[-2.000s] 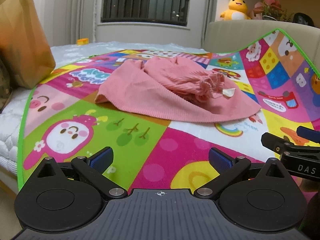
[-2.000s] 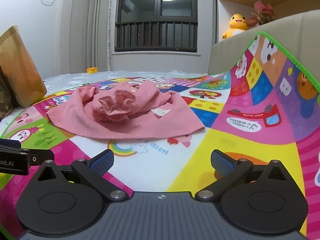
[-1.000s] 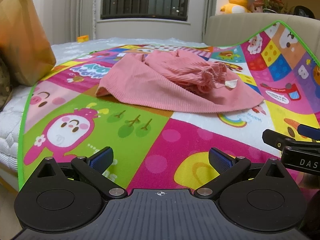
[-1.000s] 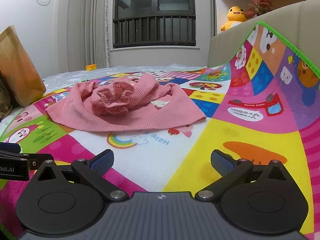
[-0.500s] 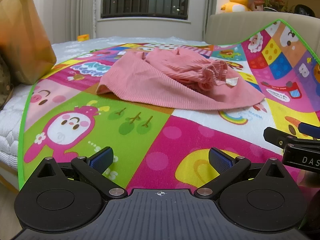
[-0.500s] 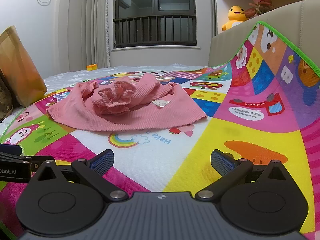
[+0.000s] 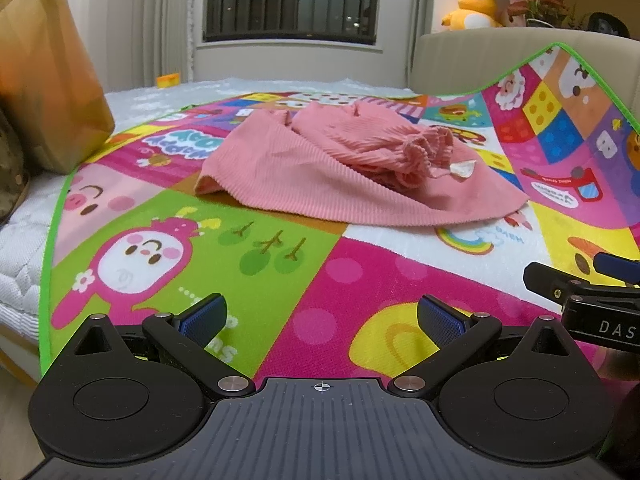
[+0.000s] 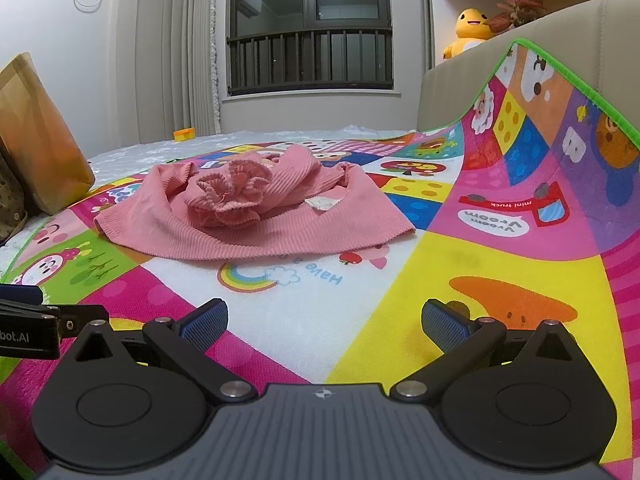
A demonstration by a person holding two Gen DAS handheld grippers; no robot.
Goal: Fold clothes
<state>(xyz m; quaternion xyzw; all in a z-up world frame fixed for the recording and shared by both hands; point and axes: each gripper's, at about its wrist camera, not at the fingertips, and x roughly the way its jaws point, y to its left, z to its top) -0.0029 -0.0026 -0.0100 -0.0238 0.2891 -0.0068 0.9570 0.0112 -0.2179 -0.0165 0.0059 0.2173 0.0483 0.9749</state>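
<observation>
Our left gripper [image 7: 320, 316] and right gripper [image 8: 324, 318] hover spread wide and empty. The crumpled pink garment [image 7: 344, 168] lies ahead on the play mat [image 7: 160, 240], its long axis crosswise. We judge both about equally near.

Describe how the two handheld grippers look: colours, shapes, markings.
Both match: the left gripper and right gripper have black linkage arms with silver pivot pins, round black discs, a ribbed grey base and blue textured pads. White lettering shows on each seen from the other.

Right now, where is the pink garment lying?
In both wrist views the pink garment lies crumpled mid-frame on the colourful play mat, ahead of both open grippers and untouched, the brown paper bag at far left.
</observation>
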